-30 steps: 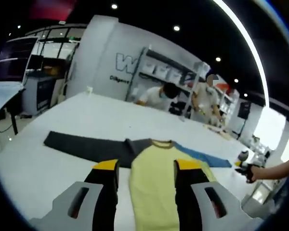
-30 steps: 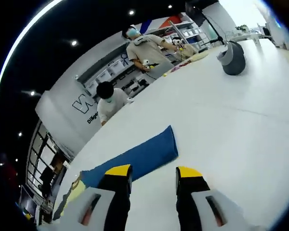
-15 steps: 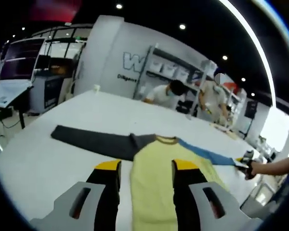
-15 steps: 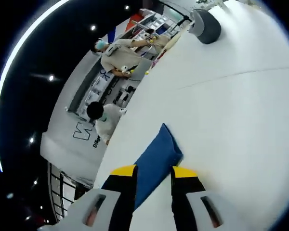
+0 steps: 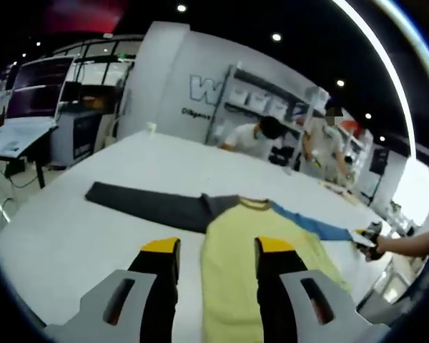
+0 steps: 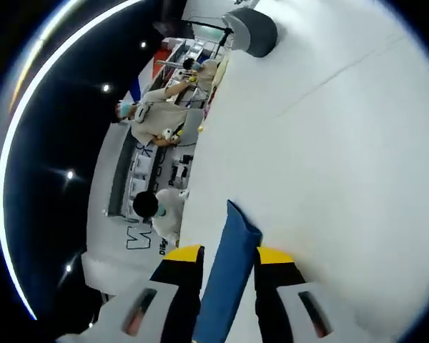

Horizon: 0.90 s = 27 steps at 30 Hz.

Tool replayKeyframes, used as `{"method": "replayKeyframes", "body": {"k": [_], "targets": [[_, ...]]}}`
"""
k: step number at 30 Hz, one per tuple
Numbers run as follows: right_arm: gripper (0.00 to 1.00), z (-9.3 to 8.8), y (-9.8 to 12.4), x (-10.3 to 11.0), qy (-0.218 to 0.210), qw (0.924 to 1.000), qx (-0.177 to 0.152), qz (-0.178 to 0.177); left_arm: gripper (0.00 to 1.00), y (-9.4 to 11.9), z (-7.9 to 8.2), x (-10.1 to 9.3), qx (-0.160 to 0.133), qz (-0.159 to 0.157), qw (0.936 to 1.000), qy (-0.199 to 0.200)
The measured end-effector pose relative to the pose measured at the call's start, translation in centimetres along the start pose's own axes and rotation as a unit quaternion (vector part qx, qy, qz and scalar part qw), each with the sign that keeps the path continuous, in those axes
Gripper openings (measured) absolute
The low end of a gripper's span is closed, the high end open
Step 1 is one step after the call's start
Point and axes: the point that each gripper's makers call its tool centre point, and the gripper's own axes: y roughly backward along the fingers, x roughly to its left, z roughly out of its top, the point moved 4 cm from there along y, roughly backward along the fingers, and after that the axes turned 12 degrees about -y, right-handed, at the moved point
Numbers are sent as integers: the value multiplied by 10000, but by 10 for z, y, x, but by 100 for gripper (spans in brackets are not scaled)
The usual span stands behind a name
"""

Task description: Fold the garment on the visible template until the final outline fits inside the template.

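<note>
Straddling the blue sleeve (image 6: 225, 286), your right gripper (image 6: 225, 257) jaws look parted around it, contact unclear; left gripper (image 5: 216, 249) hovers spread above the shirt's yellow body (image 5: 261, 264).

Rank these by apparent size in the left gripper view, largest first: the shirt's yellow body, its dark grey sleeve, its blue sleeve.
1. Yellow body, though nearness to the camera enlarges it.
2. Dark grey sleeve.
3. Blue sleeve, a thin strip, foreshortened toward the right gripper.
</note>
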Motion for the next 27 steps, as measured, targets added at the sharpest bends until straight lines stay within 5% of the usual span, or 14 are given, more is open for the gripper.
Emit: {"method": "replayKeyframes", "body": {"k": [6,8,10,13,19,27], "targets": [[26,-7,-4,-2,130,9999,27,14,37,-2,1,-8,-133,-74,9998,-154],[25,-6,-1,0,911,9958,62,-95,37,-2,4,-21,-256,-199,9987,-392],[22,-7,-1,-2,1020,9945,75,-210,37,-2,5,-21,-259,-197,9986,-414],[16,-10,1,0,578,9983,-70,2,37,-3,6,-25,-326,-276,9982,-414],[0,-8,-3,-2,611,9981,-42,-72,36,-3,5,-22,-331,-209,9980,-499],[0,-3,-1,-18,303,9987,-138,-385,36,-6,2,-5,-279,-90,9987,-429]]}}
